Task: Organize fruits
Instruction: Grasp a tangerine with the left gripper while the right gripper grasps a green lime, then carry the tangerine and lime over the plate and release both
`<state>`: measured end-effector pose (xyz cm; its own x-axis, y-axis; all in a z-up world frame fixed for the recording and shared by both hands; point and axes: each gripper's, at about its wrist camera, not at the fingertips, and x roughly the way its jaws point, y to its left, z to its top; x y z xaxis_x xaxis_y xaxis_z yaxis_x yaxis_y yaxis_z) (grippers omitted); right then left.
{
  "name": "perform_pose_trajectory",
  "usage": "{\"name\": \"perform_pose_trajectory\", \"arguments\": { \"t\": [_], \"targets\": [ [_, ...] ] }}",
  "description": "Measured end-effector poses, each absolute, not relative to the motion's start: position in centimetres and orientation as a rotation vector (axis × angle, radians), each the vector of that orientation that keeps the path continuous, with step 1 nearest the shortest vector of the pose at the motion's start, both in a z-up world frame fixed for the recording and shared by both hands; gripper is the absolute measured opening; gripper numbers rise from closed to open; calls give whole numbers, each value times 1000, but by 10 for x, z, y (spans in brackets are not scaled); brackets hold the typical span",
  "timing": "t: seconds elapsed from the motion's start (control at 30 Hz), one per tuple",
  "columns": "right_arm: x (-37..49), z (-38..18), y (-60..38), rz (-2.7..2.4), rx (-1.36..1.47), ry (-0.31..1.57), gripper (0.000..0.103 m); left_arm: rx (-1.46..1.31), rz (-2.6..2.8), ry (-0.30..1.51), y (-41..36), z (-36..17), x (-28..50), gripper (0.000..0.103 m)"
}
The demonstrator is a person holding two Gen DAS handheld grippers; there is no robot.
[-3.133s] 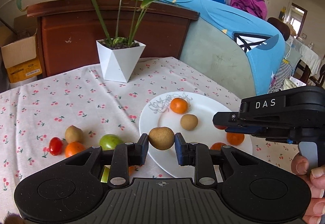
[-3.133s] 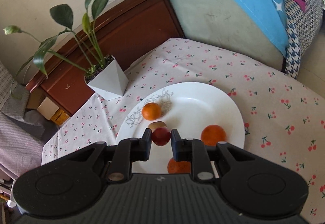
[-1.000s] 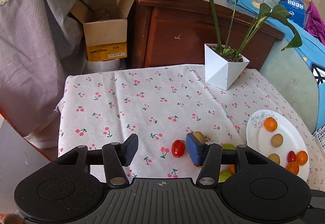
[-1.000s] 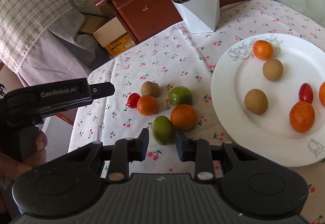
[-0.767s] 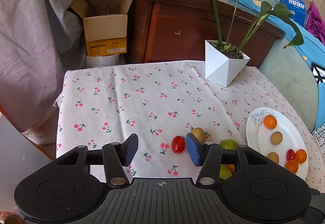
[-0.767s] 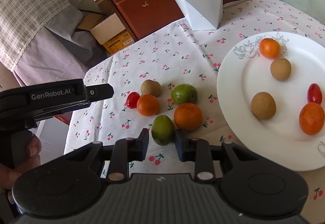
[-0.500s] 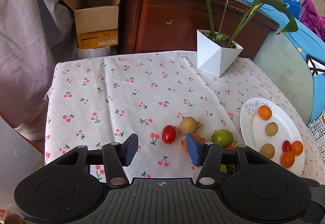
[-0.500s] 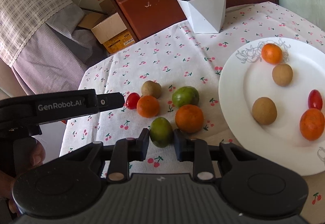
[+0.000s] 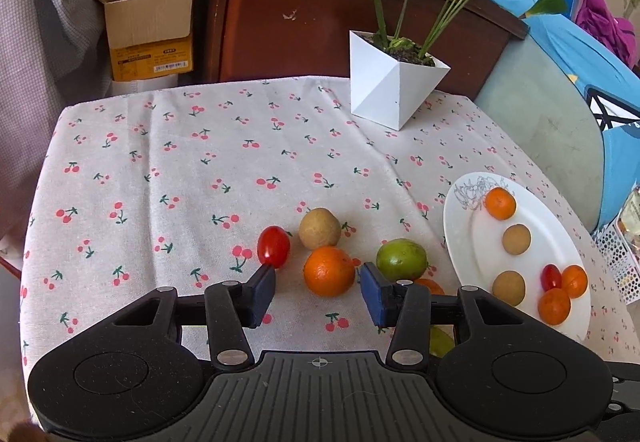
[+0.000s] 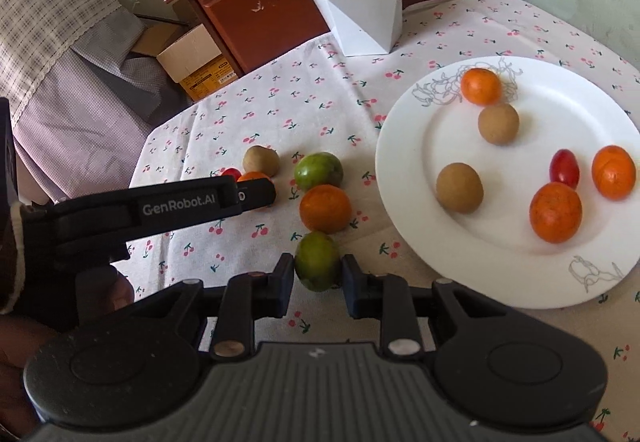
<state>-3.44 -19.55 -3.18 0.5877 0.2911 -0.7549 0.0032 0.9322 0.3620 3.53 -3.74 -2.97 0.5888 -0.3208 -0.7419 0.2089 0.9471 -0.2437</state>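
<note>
My right gripper (image 10: 318, 276) is clamped on a green fruit (image 10: 317, 260), both pads pressed to its sides, the fruit low over the cherry-print tablecloth (image 9: 208, 177) just left of the white plate (image 10: 408, 177). My left gripper (image 9: 318, 292) has its jaws apart; they have just been closing, and an orange (image 9: 329, 270) sits between the blue pads without either pad touching it. Taking the white plate as reference: on it lie three oranges, two brown round fruits and one red tomato (image 10: 564, 167). Off the plate to its left, on the cloth, are a second green fruit (image 10: 319, 170) nearest the rim, an orange (image 10: 325, 208) just in front of it, a brown fruit (image 9: 320, 228) further left, and a red tomato (image 9: 273, 246) furthest from the plate, just beyond my left finger (image 9: 262, 292). A white faceted planter (image 9: 390, 89) stands behind the plate, toward the far table edge. A hand (image 10: 24, 334) holds the left gripper's handle.
</note>
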Motion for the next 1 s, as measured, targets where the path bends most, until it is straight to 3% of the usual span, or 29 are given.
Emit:
{"name": "perform_pose_trajectory", "arguments": {
  "t": [0.33, 0.5, 1.0],
  "targets": [
    [-36, -32, -203, 153, 382, 941, 26, -90, -320, 853, -54, -32, 33, 36],
    [-36, -33, -203, 156, 387, 939, 26, -52, -328, 837, -57, -33, 30, 25],
    [-36, -32, -202, 174, 387, 930, 25, -76, -323, 827, -48, -28, 22, 24]
  ]
}}
